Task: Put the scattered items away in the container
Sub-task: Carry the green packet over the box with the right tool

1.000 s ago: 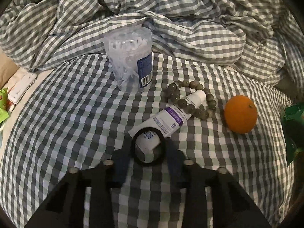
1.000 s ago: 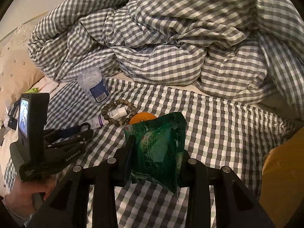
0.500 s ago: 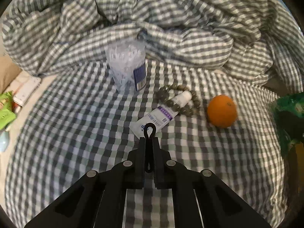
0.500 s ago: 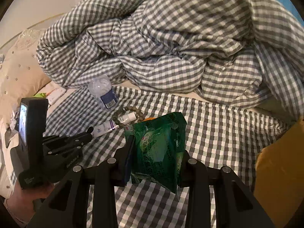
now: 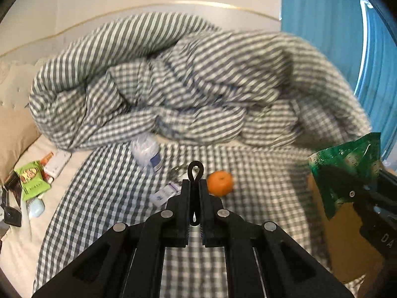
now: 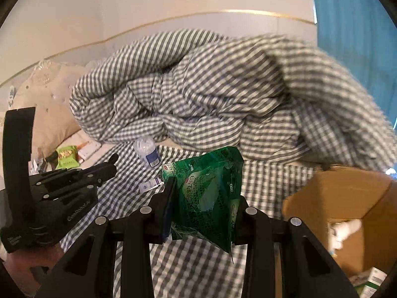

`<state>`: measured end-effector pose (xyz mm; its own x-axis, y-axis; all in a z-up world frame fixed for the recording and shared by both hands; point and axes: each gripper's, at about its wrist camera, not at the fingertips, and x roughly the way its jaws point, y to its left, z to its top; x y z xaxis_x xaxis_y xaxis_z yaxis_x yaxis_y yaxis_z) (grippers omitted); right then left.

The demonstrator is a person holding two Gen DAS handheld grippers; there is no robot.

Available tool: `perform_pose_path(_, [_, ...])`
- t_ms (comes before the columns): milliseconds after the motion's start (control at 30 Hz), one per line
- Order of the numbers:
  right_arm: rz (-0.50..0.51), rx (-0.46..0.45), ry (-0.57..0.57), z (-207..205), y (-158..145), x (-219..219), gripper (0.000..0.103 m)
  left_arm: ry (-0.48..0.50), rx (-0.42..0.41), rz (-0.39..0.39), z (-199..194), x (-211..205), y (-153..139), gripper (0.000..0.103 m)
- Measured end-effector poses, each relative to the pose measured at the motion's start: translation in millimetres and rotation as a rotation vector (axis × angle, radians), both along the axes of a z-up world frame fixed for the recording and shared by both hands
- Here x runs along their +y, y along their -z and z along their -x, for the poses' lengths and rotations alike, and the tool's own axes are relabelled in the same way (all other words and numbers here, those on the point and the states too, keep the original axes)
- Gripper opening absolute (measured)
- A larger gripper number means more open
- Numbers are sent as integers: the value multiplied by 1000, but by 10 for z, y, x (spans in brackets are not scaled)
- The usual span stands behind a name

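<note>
**Hair tie and pouch held over checked bed**

My left gripper (image 5: pixel 195 193) clamped a thin black elastic hair tie (image 5: pixel 195 171), its flattened loop pointing away. My right gripper (image 6: pixel 203 198) clamped a glossy crinkled green foil pouch (image 6: pixel 208 191), upright, beside the brown cardboard box (image 6: pixel 347 193).

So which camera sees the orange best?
The left wrist view: the orange lies in full sight on the checked sheet. In the right wrist view the green packet covers where it would be.

a bedroom: rumpled checked duvet (image 5: pixel 173 94), pillow (image 5: pixel 15 134)
</note>
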<state>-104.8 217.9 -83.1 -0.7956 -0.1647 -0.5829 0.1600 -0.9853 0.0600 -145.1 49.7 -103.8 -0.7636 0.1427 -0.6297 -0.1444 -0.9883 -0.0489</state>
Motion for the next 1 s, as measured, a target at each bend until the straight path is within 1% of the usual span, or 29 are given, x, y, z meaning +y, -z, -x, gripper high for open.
perform_pose_path(133, [-2,34,38,-298,-229,205,34,37,41,-10,-256,203,-271,6])
perform_pose_path(233, [-13,59,69,-520,-358,372,34,65,82,17,-451,382,-462,6])
perform_pose_path(267, [-10,66,81,-606,-403,448,34,76,90,16,-510,433,-520,6])
perform_pose_path(367, [-17,84,112,-798,-484,618,34,101,116,17,-670,577,-663,6])
perform_pose_path(467, [-23,83,144,-929,-503,774,34,129,137,19,-809,750,-777,6])
perform_pose_path(733, [-33,92,249,-1295,-552,1311,34,210,158,1,-1057,1260,-927,6])
perform_pose_path(833, [-33,89,297,-1411,-545,1562,34,244,160,2,-1136,1457,-934,6])
perform_pose_path(1000, [-36,63,368,-1462,-452,1951,34,291,150,-3,-1203,1750,-888,6])
